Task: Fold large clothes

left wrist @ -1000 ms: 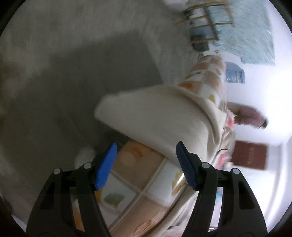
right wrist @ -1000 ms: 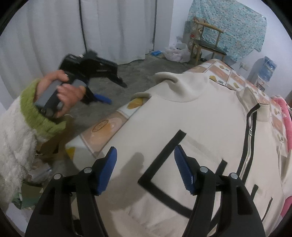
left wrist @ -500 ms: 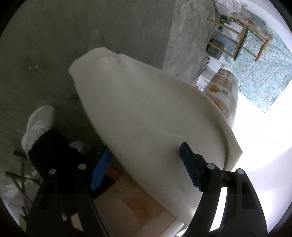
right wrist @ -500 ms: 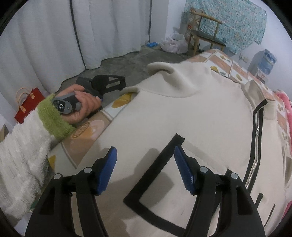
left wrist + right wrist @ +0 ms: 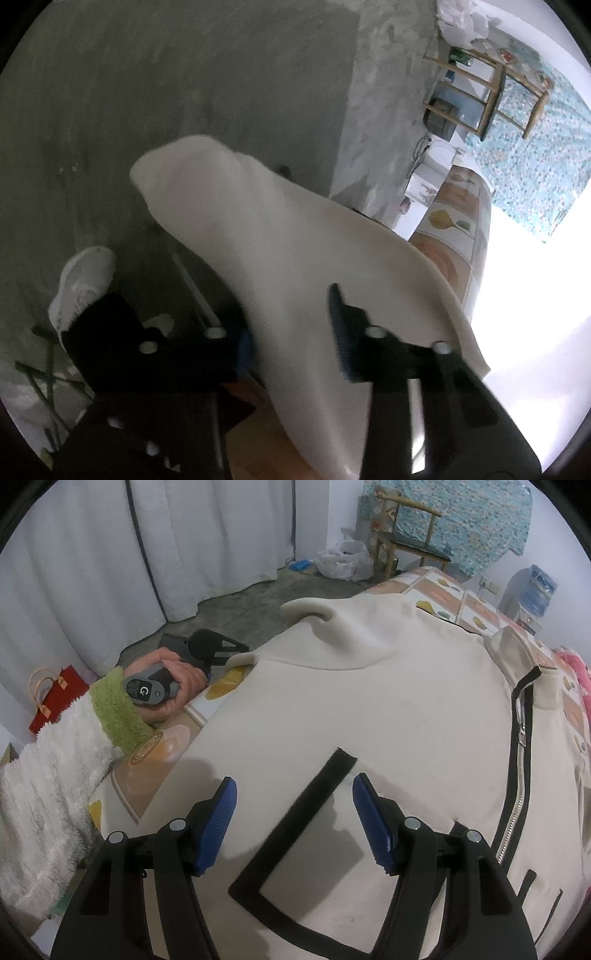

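Observation:
A large cream jacket (image 5: 388, 709) with black trim and a black zipper (image 5: 517, 760) lies spread on a bed with a patterned cover (image 5: 458, 602). Its sleeve (image 5: 266, 243) hangs off the bed's edge over the floor. My left gripper (image 5: 291, 332) is at that edge with the sleeve fabric between its jaws, which still stand apart; it also shows in the right wrist view (image 5: 210, 650), held by a hand. My right gripper (image 5: 293, 819) is open and empty, just above the jacket's front near a black stripe (image 5: 295, 812).
Grey concrete floor (image 5: 184, 92) lies below the bed edge. A white shoe (image 5: 81, 284) stands on it. A wooden chair (image 5: 406, 535) and white curtains (image 5: 110, 554) are beyond the bed. A red bag (image 5: 51, 698) sits on the floor at left.
My left gripper has dropped to the bed's edge and moved onto the hanging sleeve, its jaws narrowing around the fabric. My right gripper has moved slightly forward over the jacket.

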Action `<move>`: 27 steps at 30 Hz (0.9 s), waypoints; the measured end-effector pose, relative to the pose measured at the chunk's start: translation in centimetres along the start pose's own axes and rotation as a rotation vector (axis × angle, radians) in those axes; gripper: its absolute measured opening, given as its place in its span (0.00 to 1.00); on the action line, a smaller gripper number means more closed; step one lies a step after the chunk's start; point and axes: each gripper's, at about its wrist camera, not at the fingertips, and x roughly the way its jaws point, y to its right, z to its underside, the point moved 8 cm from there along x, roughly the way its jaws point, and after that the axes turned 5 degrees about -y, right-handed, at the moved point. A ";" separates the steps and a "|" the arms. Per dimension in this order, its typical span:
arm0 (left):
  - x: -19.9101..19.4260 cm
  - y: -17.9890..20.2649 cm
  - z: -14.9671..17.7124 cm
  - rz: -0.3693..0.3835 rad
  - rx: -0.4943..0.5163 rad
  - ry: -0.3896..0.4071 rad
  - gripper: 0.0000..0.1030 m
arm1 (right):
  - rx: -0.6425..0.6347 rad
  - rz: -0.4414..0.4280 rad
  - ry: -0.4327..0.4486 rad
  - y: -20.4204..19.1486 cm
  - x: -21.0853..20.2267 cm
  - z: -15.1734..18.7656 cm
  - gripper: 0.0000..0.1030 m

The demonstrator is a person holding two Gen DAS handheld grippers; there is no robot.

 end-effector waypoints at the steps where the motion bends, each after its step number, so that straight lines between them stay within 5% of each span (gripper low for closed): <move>1: -0.5 0.2 -0.2 -0.018 0.009 0.013 0.17 | 0.007 0.002 0.003 0.2 -0.2 0.1 0.62; 5: -3.8 1.2 -0.5 -0.082 0.032 0.140 0.08 | 0.021 0.012 0.020 0.5 -1.1 0.6 0.62; 9: -9.8 6.5 1.3 -0.274 0.262 0.433 0.06 | 0.046 0.018 0.049 1.1 -2.6 1.5 0.62; 12: -13.4 13.0 6.0 -0.418 0.509 0.668 0.06 | 0.083 0.014 0.071 2.0 -4.0 2.4 0.62; 15: -14.4 21.1 14.9 -0.564 0.861 0.918 0.06 | 0.116 0.014 0.096 3.1 -5.6 3.5 0.62; 17: -12.5 25.0 21.4 -0.621 1.101 1.010 0.06 | 0.133 0.037 0.125 4.1 -7.3 4.7 0.62; 21: -5.1 28.0 33.3 -0.660 1.503 0.990 0.07 | 0.195 0.102 0.173 7.0 -10.5 7.5 0.62; 25: 4.0 24.2 40.0 -0.714 1.724 0.733 0.11 | 0.310 0.170 0.178 11.2 -12.8 11.8 0.62; 27: 7.2 20.6 41.2 -0.729 1.754 0.585 0.26 | 0.372 0.192 0.165 13.2 -13.4 14.1 0.62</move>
